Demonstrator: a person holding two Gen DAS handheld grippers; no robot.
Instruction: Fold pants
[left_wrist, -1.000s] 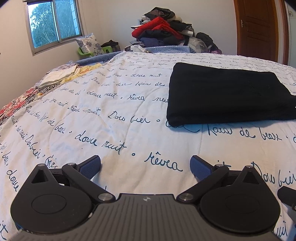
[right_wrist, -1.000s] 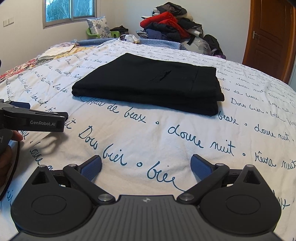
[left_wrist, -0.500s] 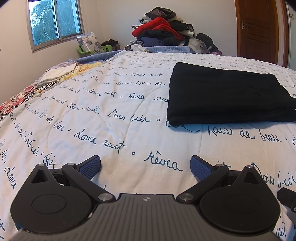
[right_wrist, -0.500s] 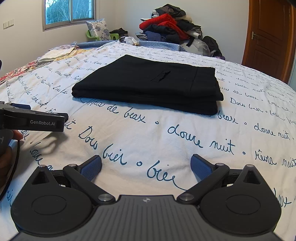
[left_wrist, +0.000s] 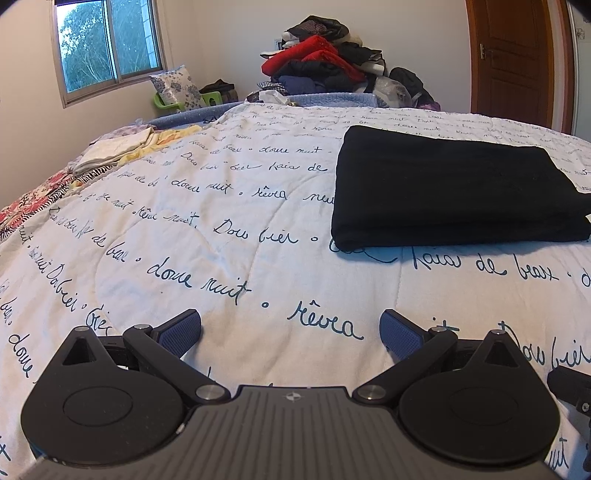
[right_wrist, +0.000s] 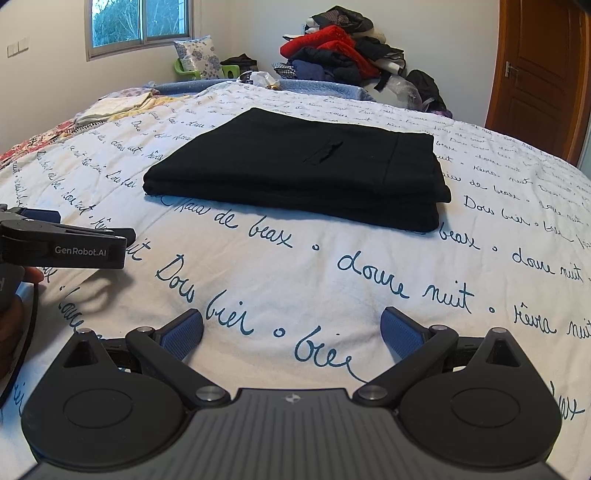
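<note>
Left gripper (left_wrist: 291, 330): jaws wide apart, nothing between them, low over the bedspread (left_wrist: 221, 258). Right gripper (right_wrist: 291, 330): jaws wide apart, nothing between them. Black pants (right_wrist: 303, 173) lie folded in a flat stack on the bedspread, ahead of both grippers, untouched. Clothes pile (right_wrist: 340, 51) at far edge.

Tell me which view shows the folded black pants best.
The right wrist view: the black pants sit whole near the middle, with stacked fold layers, a pocket slit and a seam visible. The left wrist view shows them off to the right, reaching the frame edge, as a plain dark slab.
</note>
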